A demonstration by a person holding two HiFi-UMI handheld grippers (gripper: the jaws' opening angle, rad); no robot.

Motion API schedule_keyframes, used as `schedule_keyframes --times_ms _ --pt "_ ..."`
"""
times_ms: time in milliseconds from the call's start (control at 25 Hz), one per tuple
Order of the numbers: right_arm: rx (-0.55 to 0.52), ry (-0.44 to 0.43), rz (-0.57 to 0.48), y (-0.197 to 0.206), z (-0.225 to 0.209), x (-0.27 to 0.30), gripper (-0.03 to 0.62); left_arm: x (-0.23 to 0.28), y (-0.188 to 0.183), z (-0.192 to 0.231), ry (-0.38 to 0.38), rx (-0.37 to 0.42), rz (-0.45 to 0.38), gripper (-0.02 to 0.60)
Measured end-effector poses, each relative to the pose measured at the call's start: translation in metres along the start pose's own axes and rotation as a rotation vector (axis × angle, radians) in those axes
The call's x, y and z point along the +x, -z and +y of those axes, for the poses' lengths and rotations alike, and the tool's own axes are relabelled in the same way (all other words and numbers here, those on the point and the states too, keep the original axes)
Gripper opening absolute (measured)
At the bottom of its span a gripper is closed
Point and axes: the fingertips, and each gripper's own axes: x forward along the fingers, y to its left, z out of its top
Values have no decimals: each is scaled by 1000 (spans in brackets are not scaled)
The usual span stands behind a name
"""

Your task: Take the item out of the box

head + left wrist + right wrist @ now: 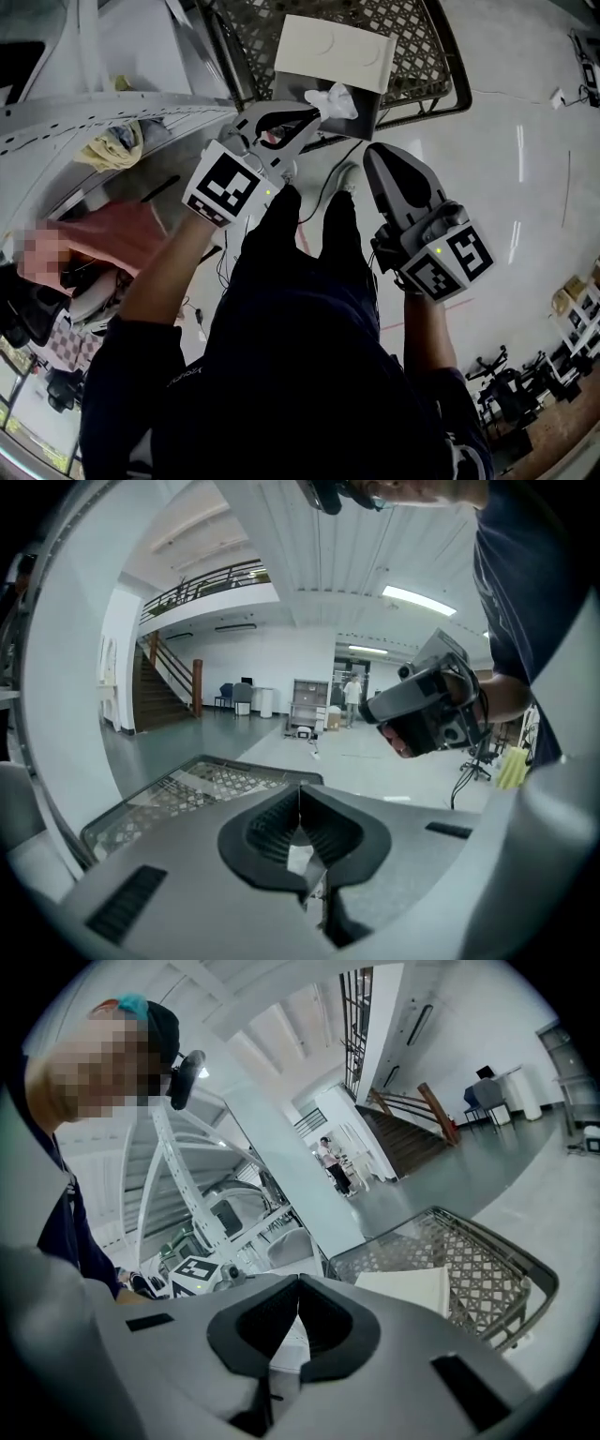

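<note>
Two grippers in play, both raised in front of the body, which we see in dark sleeves and dark trousers from the head view.

Left gripper [315, 113]: we note its jaws pinched on a crumpled white item [335, 98], which sticks out past the tips. The left gripper view confirms it: the dark pads meet at the front and a scrap of the white item [300, 858] shows wedged between them. From the head view the item hangs at the near edge of the cream box [333, 52], overlapping its lower rim. We cannot tell how far above the box it sits.

The box lies on a wire mesh rack [422, 56], lid side up, with two faint round impressions in its top. We also see it pale and flat on the mesh in the right gripper view [408, 1288].

Right gripper [376, 156]: clenched on nothing. Its own view shows the two pads brought together at the tips, with no object between them. It sits just beside the left one, on the near side of the rack and apart from the box. The left gripper view catches it held in a bare hand [427, 710].

Surroundings: glossy grey floor [525, 159], and a staircase [159, 682] at the far side of the hall.
</note>
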Motion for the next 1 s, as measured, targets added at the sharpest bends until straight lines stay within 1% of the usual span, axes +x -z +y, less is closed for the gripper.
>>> schedule_keyframes --times_ms 400,560,720,840,1000 --pt "82 -33 49 12 -56 19 25 75 67 12 83 60 195 16" --pt "113 -32 65 20 -73 26 25 95 91 15 114 92 263 54" --pt "136 -24 80 28 -88 29 25 110 112 16 150 129 329 69" --pt "145 -17 93 33 -97 32 25 119 131 15 183 180 389 84" --pt "162 -13 114 42 -107 35 25 127 152 15 208 270 465 86"
